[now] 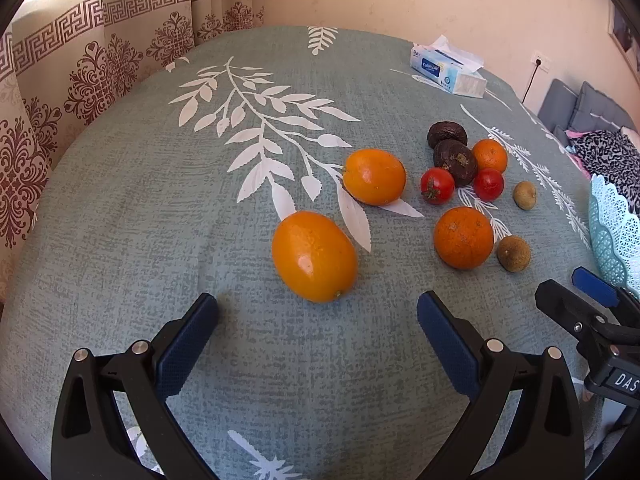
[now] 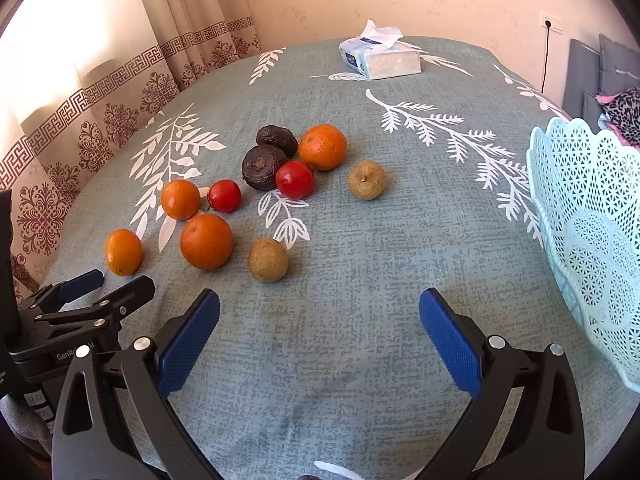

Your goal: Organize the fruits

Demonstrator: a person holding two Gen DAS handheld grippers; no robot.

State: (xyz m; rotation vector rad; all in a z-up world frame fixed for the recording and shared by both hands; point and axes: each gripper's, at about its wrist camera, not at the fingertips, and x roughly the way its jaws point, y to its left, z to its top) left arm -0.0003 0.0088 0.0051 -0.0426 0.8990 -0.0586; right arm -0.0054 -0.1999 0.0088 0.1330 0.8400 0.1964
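Observation:
Several fruits lie loose on the teal tablecloth [image 1: 120, 220]. In the left wrist view my left gripper [image 1: 318, 312] is open, with an oval orange fruit [image 1: 314, 256] just ahead between its fingers. A second oval orange fruit [image 1: 374, 176], a round orange [image 1: 463, 237], two red tomatoes [image 1: 437, 185], two dark brown fruits [image 1: 455, 156] and two small brown-green fruits [image 1: 513, 253] lie beyond. In the right wrist view my right gripper [image 2: 320, 314] is open and empty, with a brown-green fruit [image 2: 267, 259] and an orange [image 2: 206, 241] ahead left. A light blue lattice basket [image 2: 592, 216] stands at the right.
A tissue pack [image 2: 380, 58] lies at the far side of the table. Patterned curtains [image 1: 80, 64] hang behind the table's left edge. A grey sofa with leopard-print cloth [image 1: 608, 152] is past the right edge. Each gripper shows in the other's view.

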